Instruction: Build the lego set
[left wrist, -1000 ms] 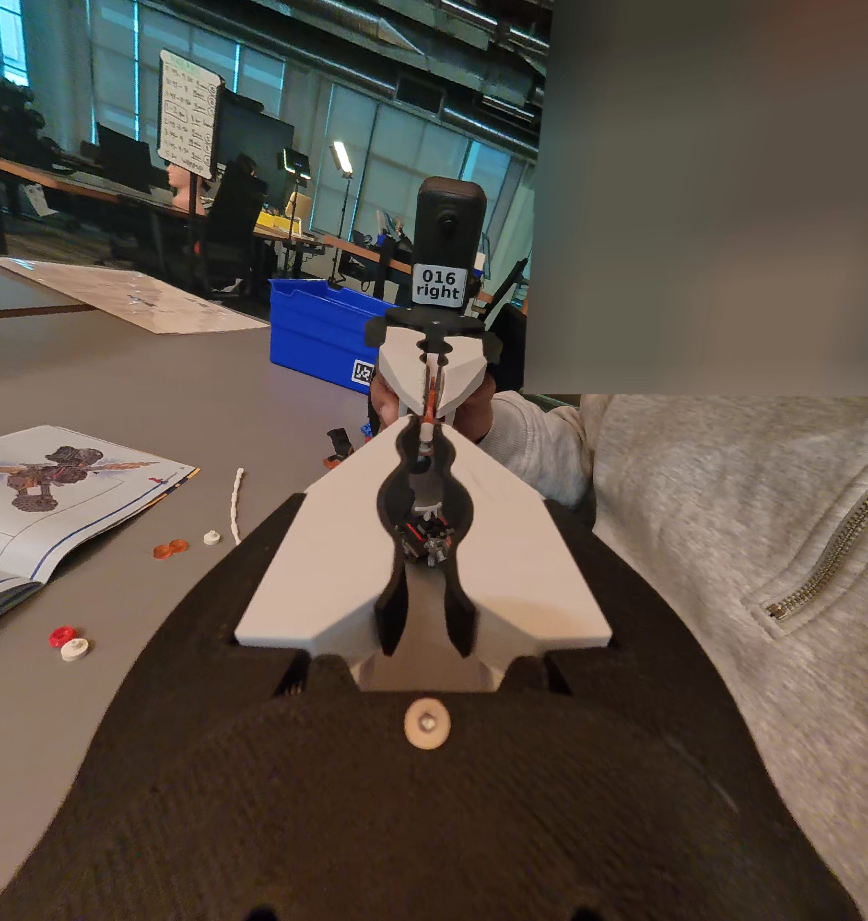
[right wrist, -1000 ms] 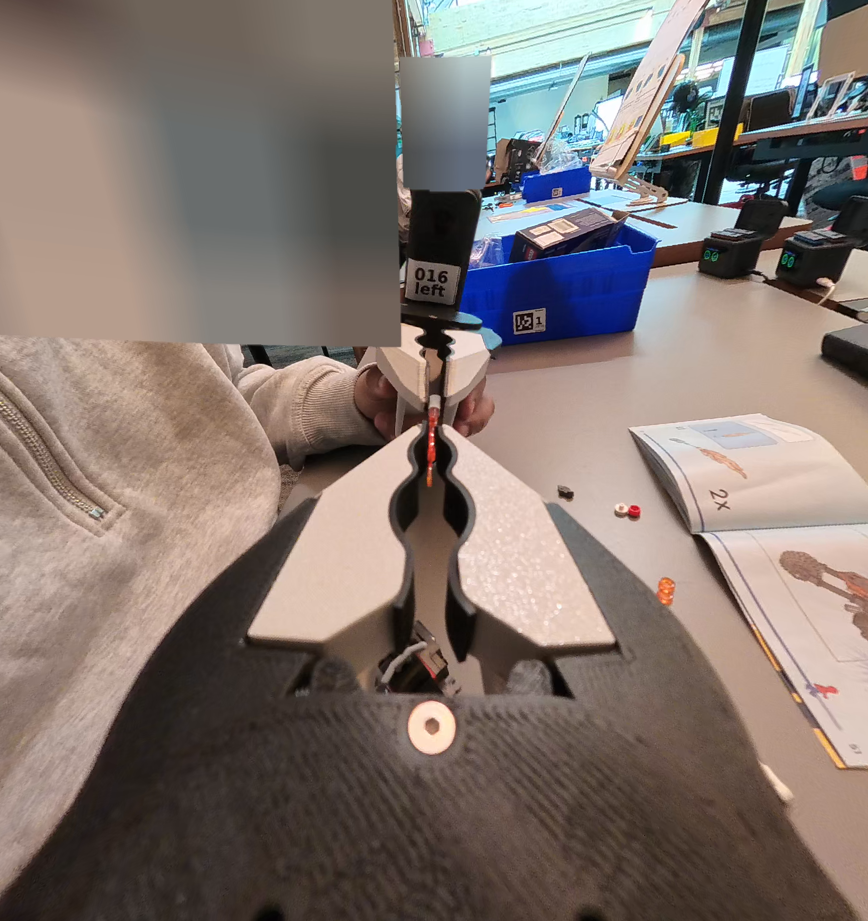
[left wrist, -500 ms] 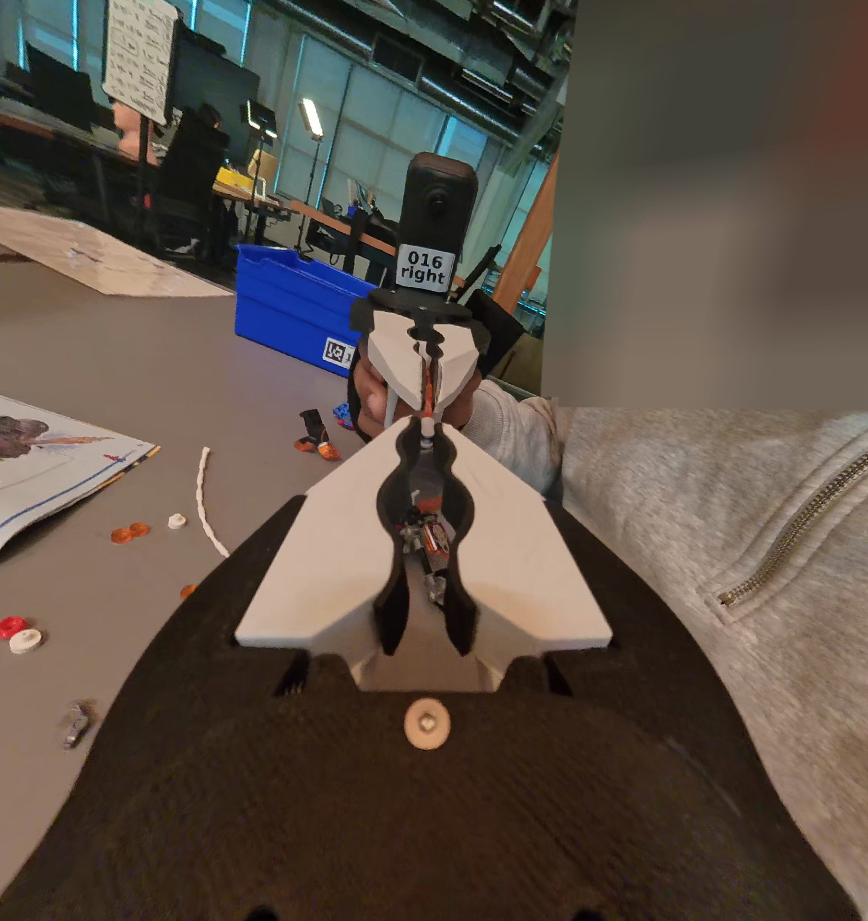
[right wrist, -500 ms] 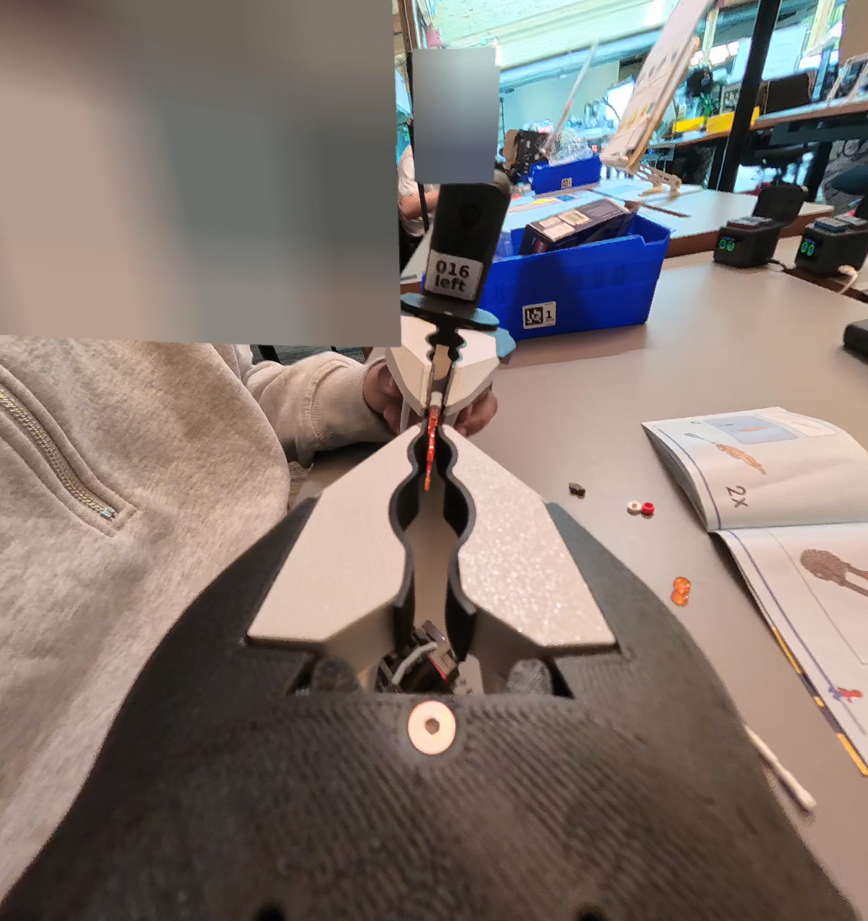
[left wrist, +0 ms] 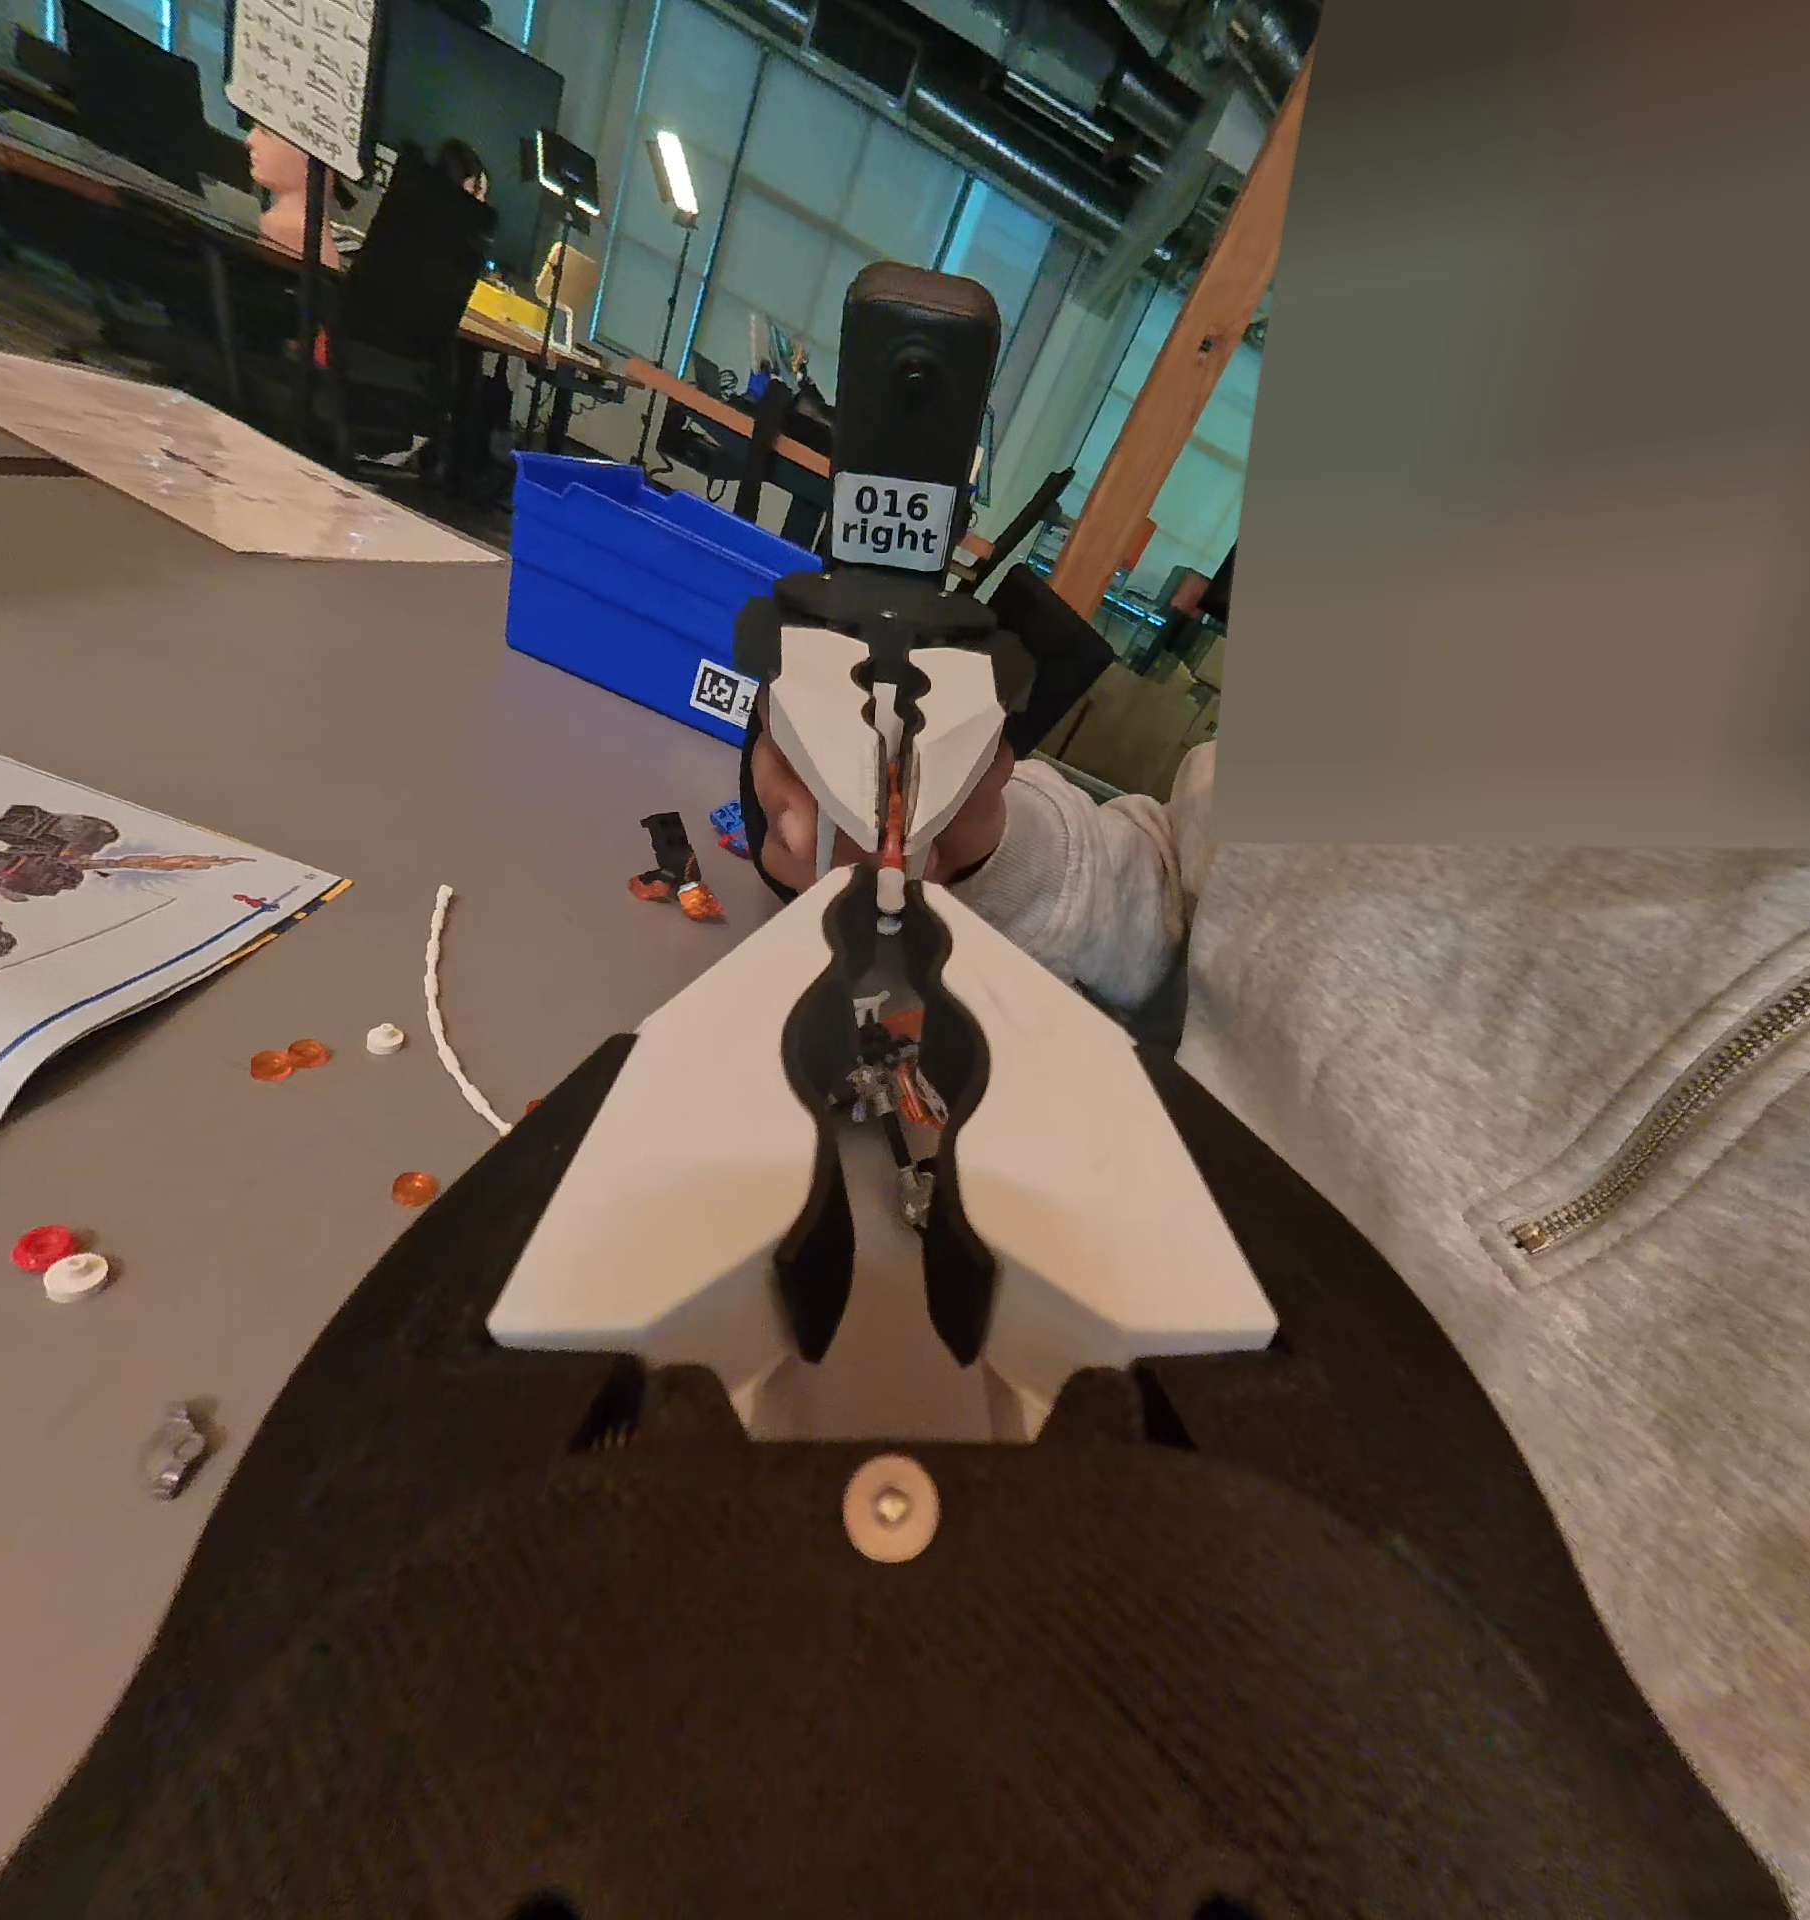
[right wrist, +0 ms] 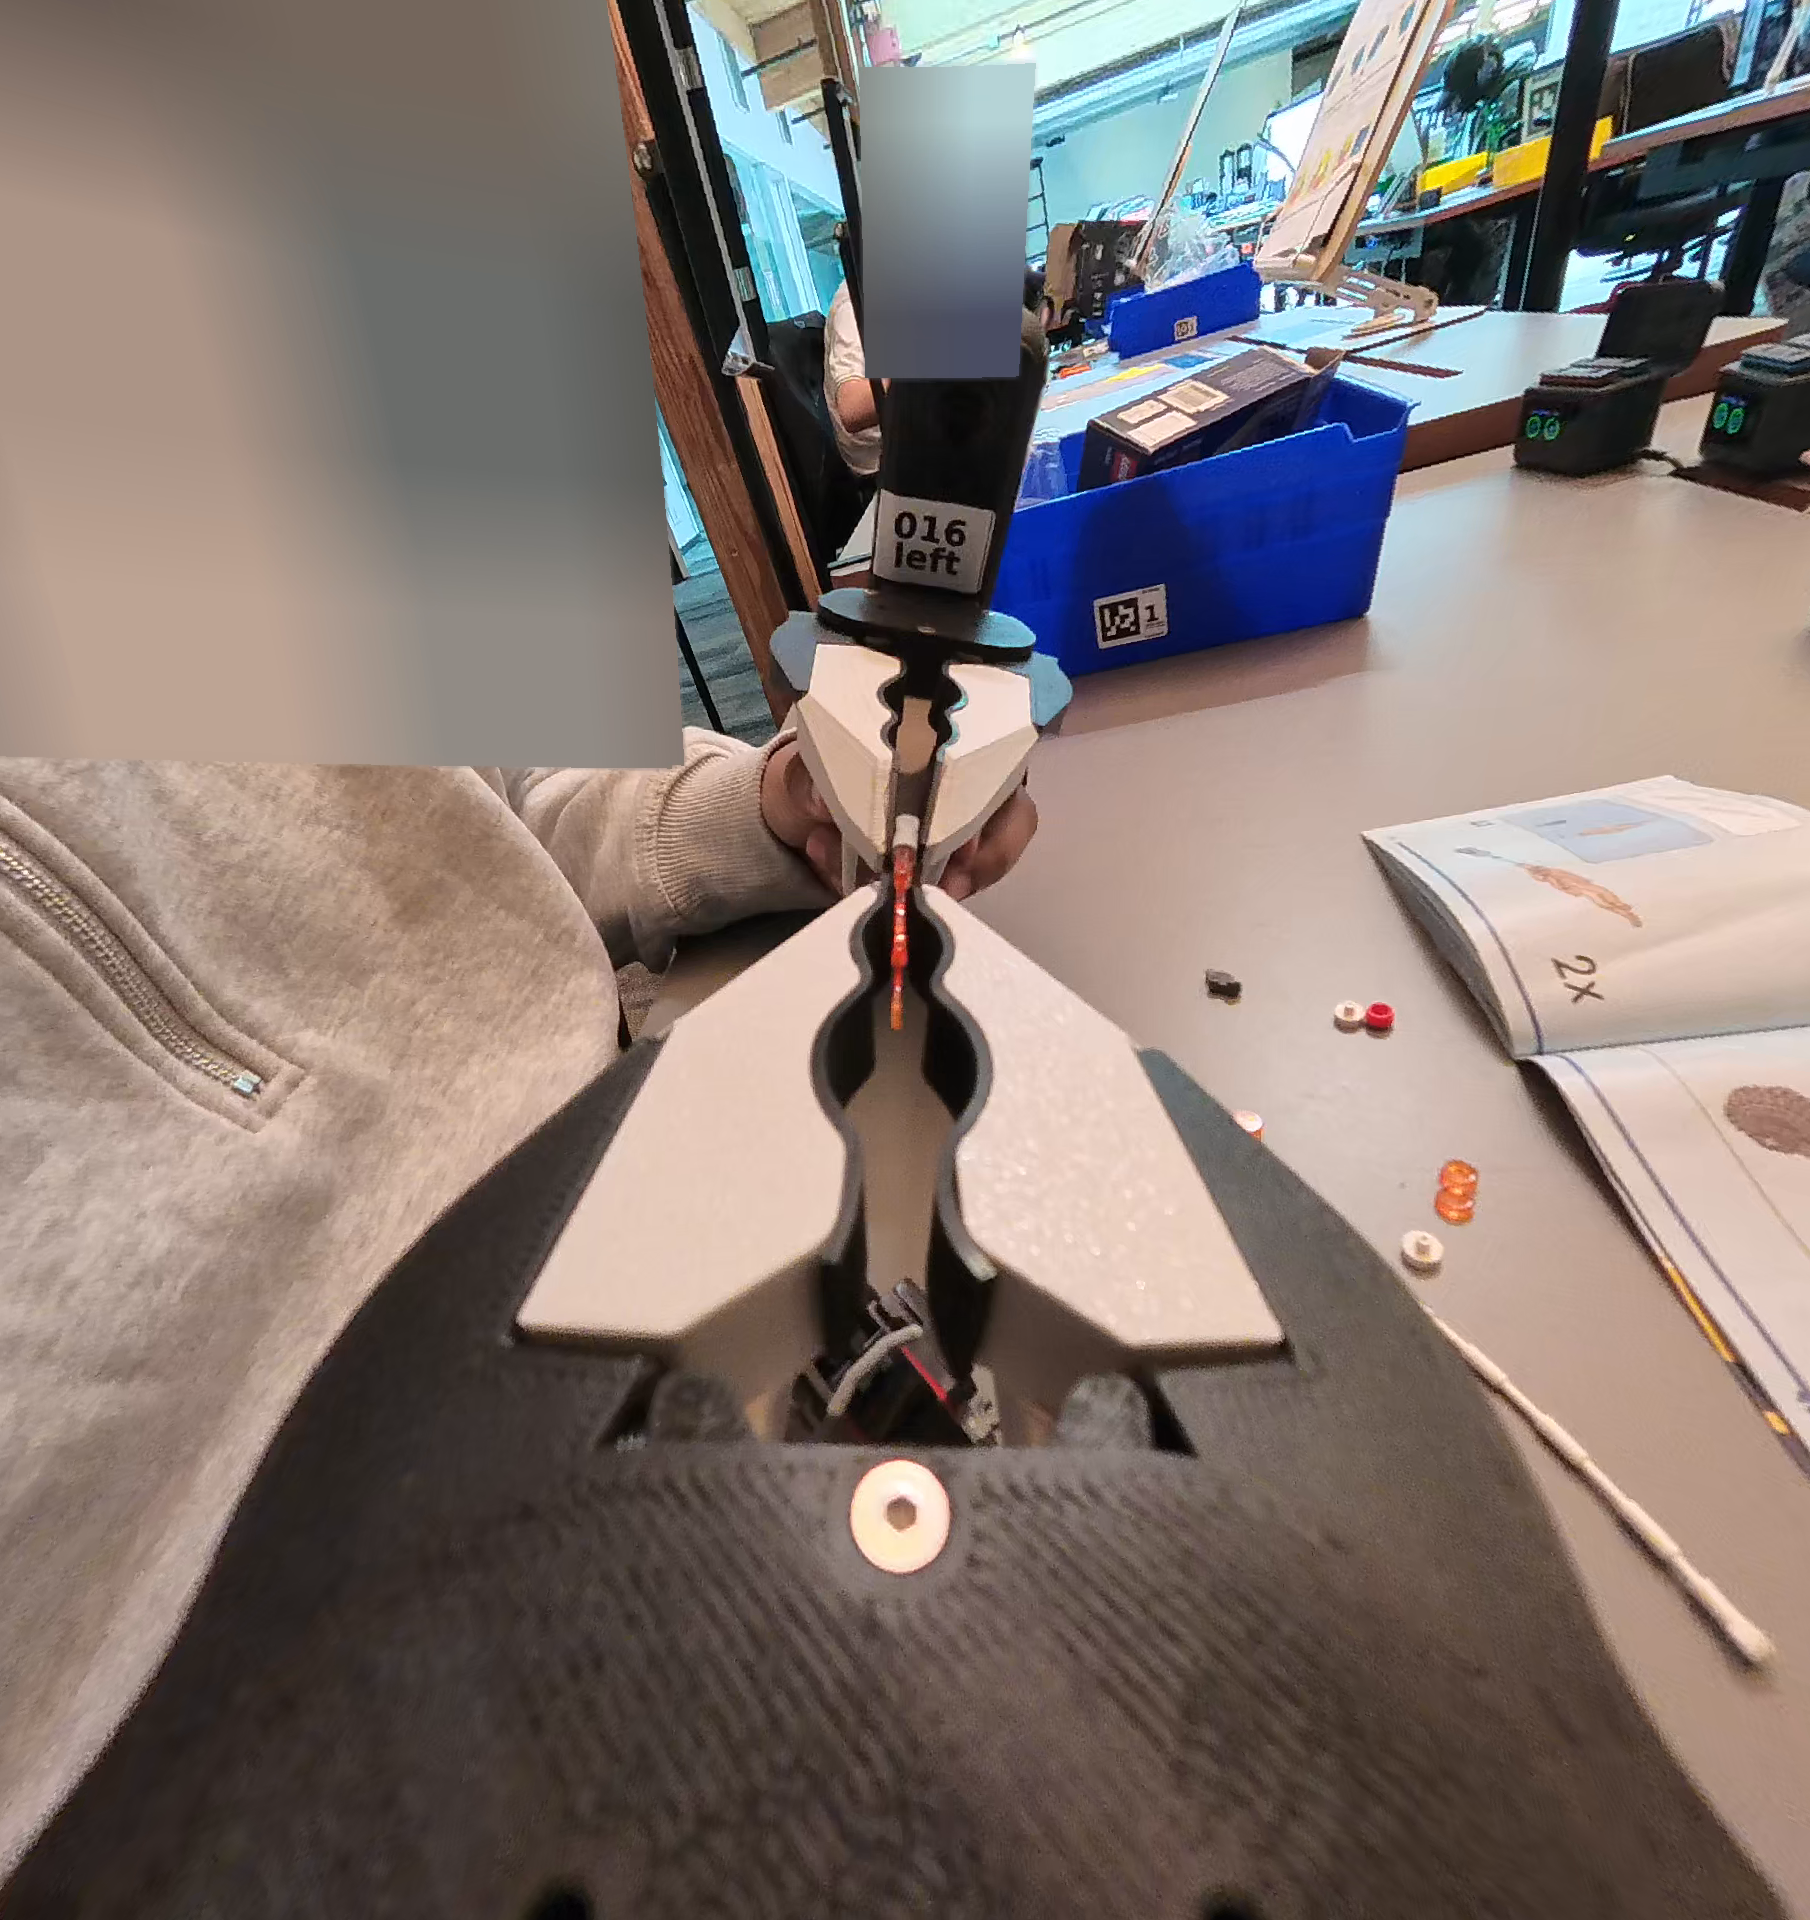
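Meeting tip to tip, left claw (left wrist: 888, 914) grasping the white peg (left wrist: 889, 886), right claw (right wrist: 897, 914) clenched on the orange flame piece (right wrist: 898, 956).

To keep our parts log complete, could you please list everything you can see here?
table: 1, grey, under everything
instruction booklet: 1, white, open on table
bin: 1, blue, far side
long ridged piece: 1, white, beside booklet
round studs: 3, clear orange, near booklet
round pieces: 2 white, 1 red, loose
small piece: 1, dark grey, nearest
black-orange part: 1, before bin
small model: 1, black-red, below jaws
flame piece: 1, orange, in right gripper
peg: 1, white, in left gripper
left gripper: jaws closed
right gripper: jaws closed
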### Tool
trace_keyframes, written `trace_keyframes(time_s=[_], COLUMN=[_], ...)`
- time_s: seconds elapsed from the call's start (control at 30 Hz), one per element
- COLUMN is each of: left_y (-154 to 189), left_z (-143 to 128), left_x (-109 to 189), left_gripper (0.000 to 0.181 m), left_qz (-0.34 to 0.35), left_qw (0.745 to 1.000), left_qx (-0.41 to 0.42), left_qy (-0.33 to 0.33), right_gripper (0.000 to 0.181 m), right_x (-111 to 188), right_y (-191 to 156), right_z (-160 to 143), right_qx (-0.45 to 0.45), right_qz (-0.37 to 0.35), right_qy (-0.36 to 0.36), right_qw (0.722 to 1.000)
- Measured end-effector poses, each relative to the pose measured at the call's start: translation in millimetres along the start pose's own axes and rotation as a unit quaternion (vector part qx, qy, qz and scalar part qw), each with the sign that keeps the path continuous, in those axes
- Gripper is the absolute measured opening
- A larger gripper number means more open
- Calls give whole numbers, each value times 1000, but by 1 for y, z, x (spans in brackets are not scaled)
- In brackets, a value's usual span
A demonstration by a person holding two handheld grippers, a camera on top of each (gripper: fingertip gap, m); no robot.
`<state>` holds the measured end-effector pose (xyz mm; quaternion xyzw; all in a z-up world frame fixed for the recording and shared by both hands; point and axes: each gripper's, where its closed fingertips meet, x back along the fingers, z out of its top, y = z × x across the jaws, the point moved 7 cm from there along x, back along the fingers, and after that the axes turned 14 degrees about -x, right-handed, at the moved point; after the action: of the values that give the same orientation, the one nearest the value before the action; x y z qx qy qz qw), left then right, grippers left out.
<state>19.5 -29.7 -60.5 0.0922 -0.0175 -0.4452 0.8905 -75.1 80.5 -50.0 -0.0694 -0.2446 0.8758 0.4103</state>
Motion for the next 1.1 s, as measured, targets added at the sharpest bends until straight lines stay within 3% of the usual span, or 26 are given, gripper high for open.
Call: trace_keyframes(time_s=[0.33,0.43,0.73,0.9,1.1], left_y=[-5,-9,-8,-6,-14], left_z=[3,2,-1,-1,-5], left_x=[-1,1,-3,-4,-3], left_gripper=[3,18,26,24,26], left_qz=[43,68,74,67,87], left_qw=[999,997,997,997,996], left_qx=[-11,-16,-33,-29,1], left_qy=[26,22,5,10,10], right_gripper=[0,0,0,0,0], right_x=[1,5,14,6,-4], right_y=[4,6,10,14,12], right_z=[4,6,12,7,1], right_qx=[5,35,25,59,165], right_qz=[-23,-56,-64,-120,-206], right_qy=[17,24,55,42,7], right_qw=[1000,998,996,990,964])
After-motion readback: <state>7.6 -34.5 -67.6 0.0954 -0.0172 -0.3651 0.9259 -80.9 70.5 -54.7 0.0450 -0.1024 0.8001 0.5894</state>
